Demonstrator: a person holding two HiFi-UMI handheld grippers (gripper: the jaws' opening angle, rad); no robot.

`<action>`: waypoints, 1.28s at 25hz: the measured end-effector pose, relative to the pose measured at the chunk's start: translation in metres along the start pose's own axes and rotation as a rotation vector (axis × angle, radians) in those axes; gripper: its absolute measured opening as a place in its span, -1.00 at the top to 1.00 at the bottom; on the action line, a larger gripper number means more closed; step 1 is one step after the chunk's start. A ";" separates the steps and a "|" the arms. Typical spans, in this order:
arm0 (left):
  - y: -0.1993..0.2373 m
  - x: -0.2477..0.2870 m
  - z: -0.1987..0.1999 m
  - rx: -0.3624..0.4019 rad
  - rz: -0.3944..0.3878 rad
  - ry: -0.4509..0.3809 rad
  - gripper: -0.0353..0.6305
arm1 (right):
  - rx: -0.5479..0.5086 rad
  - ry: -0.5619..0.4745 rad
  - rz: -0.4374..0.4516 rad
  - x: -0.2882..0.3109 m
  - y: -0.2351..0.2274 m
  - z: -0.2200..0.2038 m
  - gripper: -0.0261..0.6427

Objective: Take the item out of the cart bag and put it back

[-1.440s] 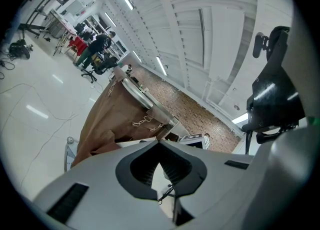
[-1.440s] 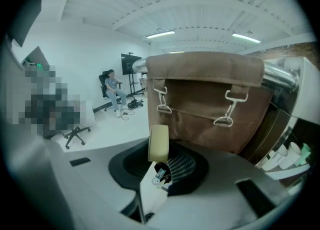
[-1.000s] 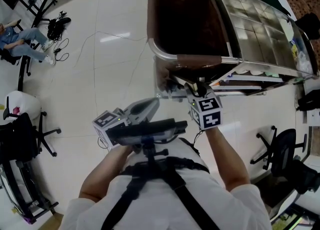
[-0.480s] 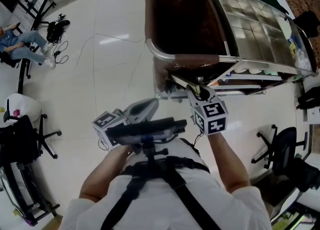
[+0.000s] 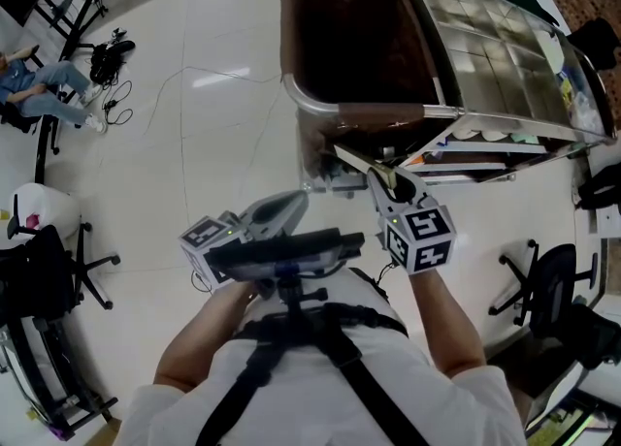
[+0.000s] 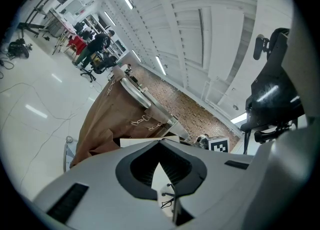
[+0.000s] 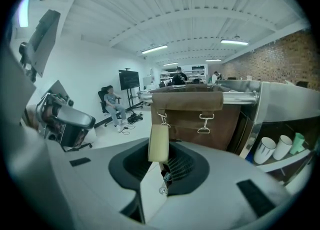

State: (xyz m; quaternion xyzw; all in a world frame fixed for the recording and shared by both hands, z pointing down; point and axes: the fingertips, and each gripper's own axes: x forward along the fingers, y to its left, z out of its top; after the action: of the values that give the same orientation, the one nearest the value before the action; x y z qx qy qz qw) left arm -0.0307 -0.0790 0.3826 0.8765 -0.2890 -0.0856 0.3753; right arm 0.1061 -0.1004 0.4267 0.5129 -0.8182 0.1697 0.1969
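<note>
The brown cart bag (image 5: 354, 47) hangs open from the steel cart's rail (image 5: 320, 110). My right gripper (image 5: 385, 180) is just in front of the bag's near wall, shut on a flat cream item (image 5: 355, 157) that sticks out toward the bag. In the right gripper view the cream item (image 7: 159, 143) stands upright between the jaws, with the bag's front (image 7: 192, 116) behind it. My left gripper (image 5: 291, 207) is held level near my chest, left of the right one. Its jaw tips (image 6: 160, 142) meet with nothing between them.
The cart's metal top (image 5: 495, 56) stretches right of the bag, with cups (image 7: 272, 149) on a shelf below. Office chairs stand at left (image 5: 39, 270) and right (image 5: 543, 289). A seated person (image 5: 39, 80) and floor cables (image 5: 194, 76) are far left.
My right gripper has risen and drawn back toward me with the cream item in its jaws. The left gripper has not moved.
</note>
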 end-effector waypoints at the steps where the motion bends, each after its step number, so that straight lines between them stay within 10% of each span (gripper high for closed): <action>1: 0.001 0.000 0.000 0.002 0.000 0.000 0.89 | 0.001 -0.003 0.001 -0.002 0.001 0.001 0.70; 32: 0.003 0.004 0.002 0.000 0.003 0.009 0.89 | 0.031 -0.051 -0.017 -0.046 -0.001 0.013 0.70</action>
State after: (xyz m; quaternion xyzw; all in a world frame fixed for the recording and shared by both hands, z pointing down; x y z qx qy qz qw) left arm -0.0297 -0.0841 0.3835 0.8766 -0.2887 -0.0813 0.3764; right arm 0.1231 -0.0715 0.3925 0.5270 -0.8158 0.1672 0.1694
